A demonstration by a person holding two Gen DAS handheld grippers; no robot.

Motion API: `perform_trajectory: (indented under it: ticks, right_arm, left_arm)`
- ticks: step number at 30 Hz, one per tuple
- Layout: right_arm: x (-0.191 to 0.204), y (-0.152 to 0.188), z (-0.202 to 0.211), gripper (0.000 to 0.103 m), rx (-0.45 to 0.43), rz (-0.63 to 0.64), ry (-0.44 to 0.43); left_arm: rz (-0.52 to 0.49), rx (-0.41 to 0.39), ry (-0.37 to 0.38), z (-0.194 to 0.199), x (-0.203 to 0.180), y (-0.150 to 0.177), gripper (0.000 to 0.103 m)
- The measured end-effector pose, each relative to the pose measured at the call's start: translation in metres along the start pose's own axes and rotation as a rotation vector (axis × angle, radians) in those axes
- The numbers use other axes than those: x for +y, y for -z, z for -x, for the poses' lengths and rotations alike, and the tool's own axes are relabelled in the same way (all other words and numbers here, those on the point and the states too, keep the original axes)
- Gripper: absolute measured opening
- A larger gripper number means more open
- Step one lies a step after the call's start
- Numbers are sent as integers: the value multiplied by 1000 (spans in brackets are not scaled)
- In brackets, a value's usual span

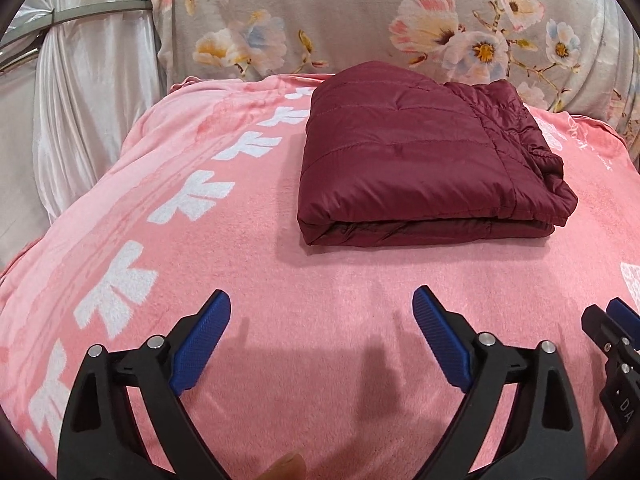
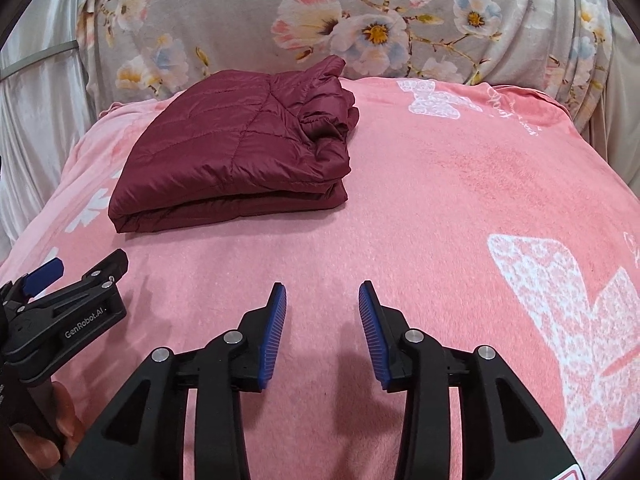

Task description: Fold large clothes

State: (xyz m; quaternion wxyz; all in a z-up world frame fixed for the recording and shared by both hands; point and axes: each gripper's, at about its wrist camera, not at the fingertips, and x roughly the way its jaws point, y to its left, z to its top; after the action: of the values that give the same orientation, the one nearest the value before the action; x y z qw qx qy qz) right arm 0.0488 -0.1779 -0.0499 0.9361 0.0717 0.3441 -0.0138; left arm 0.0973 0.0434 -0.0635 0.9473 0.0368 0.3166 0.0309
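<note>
On the far left of my left wrist view I see a pale satin curtain (image 1: pixel 80 92) hanging down, with a grey strap (image 1: pixel 100 14) across it. Next to it a grey floral cloth (image 1: pixel 360 12) fills the background behind the bed. Below, a pink blanket (image 1: pixel 224 264) with white leaf marks covers the whole working surface.

My left gripper (image 1: pixel 322 316) hovers low over the bare pink blanket, its blue pads spread wide and gripping nothing. In the right wrist view I catch the left gripper (image 2: pixel 60 284) from the side at the left edge, and the person's fingers (image 2: pixel 60 420) wrapped on its handle below.

The maroon quilted jacket (image 1: pixel 416 160) lies folded into a thick, roughly square bundle on the blanket, well ahead of both grippers and touched by neither. Its folded edge faces me; looser bunched layers sit on its right side. From the right wrist view the jacket (image 2: pixel 244 152) is at upper left, near the blanket's far edge.

My right gripper (image 2: pixel 322 308) also hangs over bare blanket, pads parted by a moderate gap, narrower than the left one's, and holding nothing. It peeks into the left view at the right edge (image 1: pixel 612 320). Further right, a large white butterfly print (image 2: pixel 572 320) marks the blanket.
</note>
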Motion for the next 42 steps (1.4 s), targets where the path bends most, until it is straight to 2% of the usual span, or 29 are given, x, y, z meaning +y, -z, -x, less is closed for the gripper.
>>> perform_trajectory:
  ticks: [5,17,42]
  right_arm:
    - [0,1,1,44,-4,4,12]
    - [7,1,7,48,-32,40,32]
    - [7,2,6,49,-31,50,38]
  left_arm:
    - [10,5,-8,-1,2,1,91]
    - [17,-9,-6,0,5,0,93]
    - [15,-20,-9,3,6,-1,93]
